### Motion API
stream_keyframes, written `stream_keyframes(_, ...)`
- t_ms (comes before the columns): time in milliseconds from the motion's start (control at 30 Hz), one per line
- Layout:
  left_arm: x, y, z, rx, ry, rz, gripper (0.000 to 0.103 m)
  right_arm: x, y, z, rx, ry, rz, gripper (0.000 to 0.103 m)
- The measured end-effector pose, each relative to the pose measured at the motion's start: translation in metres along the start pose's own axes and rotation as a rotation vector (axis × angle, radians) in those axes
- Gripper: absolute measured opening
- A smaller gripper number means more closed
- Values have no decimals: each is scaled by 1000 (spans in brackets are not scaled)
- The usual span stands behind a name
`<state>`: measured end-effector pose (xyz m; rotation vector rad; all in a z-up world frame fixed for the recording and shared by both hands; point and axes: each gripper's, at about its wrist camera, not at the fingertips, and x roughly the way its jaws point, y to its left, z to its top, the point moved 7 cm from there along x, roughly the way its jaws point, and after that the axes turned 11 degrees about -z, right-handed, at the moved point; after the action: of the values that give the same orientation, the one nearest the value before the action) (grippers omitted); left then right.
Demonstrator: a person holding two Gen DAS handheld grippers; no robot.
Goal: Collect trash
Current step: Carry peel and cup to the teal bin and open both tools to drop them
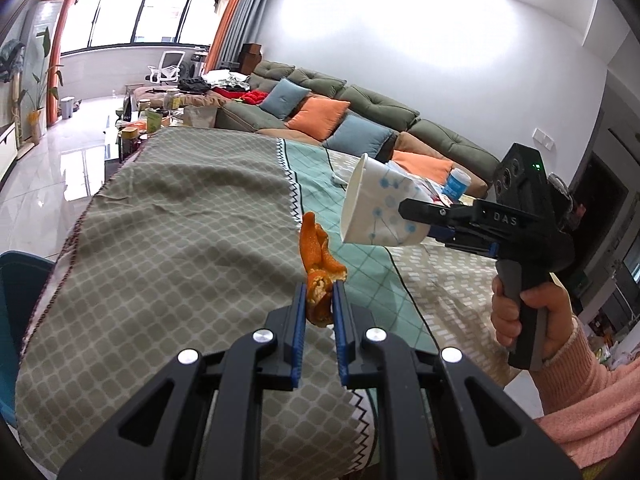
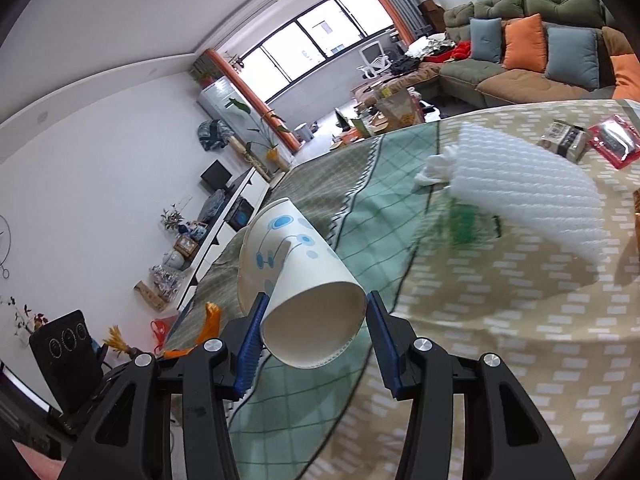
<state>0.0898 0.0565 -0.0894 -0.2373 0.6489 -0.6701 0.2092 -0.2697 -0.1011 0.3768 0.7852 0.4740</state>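
Observation:
My left gripper is shut on an orange peel and holds it above the patterned tablecloth. My right gripper is shut on a white paper cup with blue dots, lying sideways between the blue pads, above the table. In the left wrist view the right gripper holds the cup up at the right, mouth facing left. The peel also shows low left in the right wrist view.
On the table lie a crumpled white tissue, a white foam net, a small packet and a red wrapper. A blue bin edge sits left of the table. A sofa stands behind.

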Motion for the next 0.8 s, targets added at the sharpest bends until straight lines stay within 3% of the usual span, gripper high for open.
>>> stream_keyframes(800,-39,24,-7,-49,-54,61,14,14,55,-16,-71,38,71,49)
